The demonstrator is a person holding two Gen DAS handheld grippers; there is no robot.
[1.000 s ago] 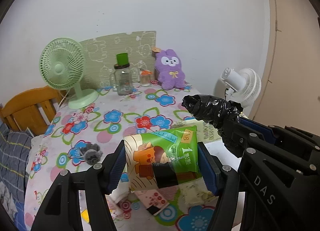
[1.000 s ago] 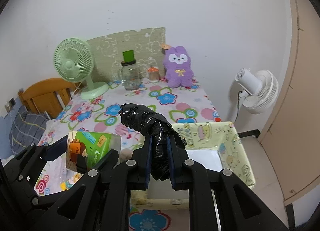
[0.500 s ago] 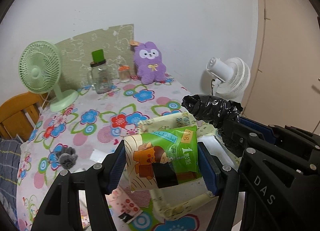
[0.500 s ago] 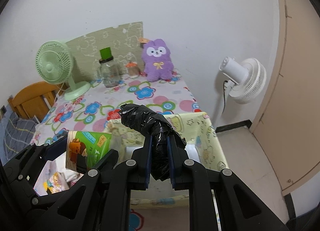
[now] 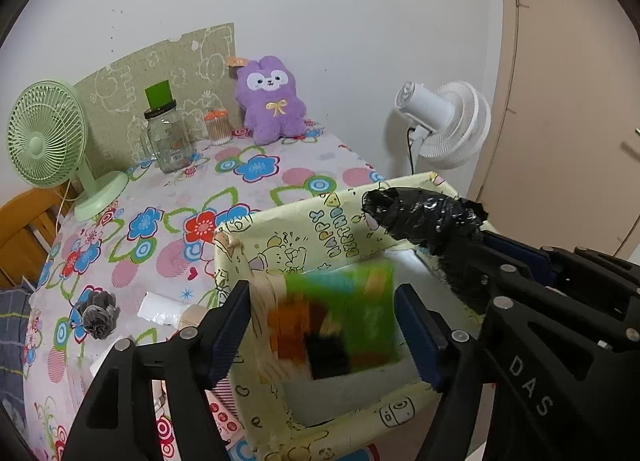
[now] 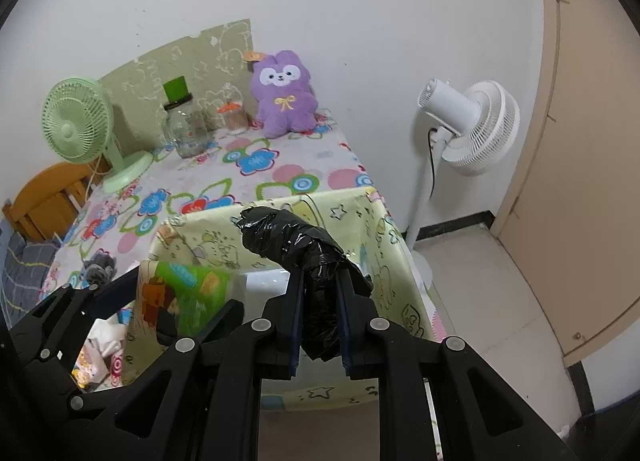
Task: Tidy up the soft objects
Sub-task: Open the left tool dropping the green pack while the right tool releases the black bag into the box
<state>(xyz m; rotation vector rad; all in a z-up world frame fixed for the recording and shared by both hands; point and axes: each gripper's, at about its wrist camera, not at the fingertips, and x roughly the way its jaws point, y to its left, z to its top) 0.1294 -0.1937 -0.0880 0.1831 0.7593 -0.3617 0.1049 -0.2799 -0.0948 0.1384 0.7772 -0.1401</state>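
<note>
Green pack: the pack was blurred between my left gripper pads, above the bin; I judged it dropping in.
Left fingers: they stood apart, having just been opening, with a gap showing between each pad and the pack, so nothing was gripped.
Right fingers: my right gripper was clamped tight on the black bag roll, held over the bin.
Bin: yellow, cartoon-printed, sitting at the near edge of the table; its pale floor looked bare where I could see it.
Done so far: I judged one pack as good as delivered, and the roll carried to the bin but not let go.
Left to do: release the roll; fetch the grey scrunchie, the white packet and the small packets by the table edge. Whether the purple plush belonged in the bin I couldn't tell.
Hard to see: the pack's print was smeared by motion; the bin's near corner sat behind my grippers; the packets at lower left were cut off by the left finger.
</note>
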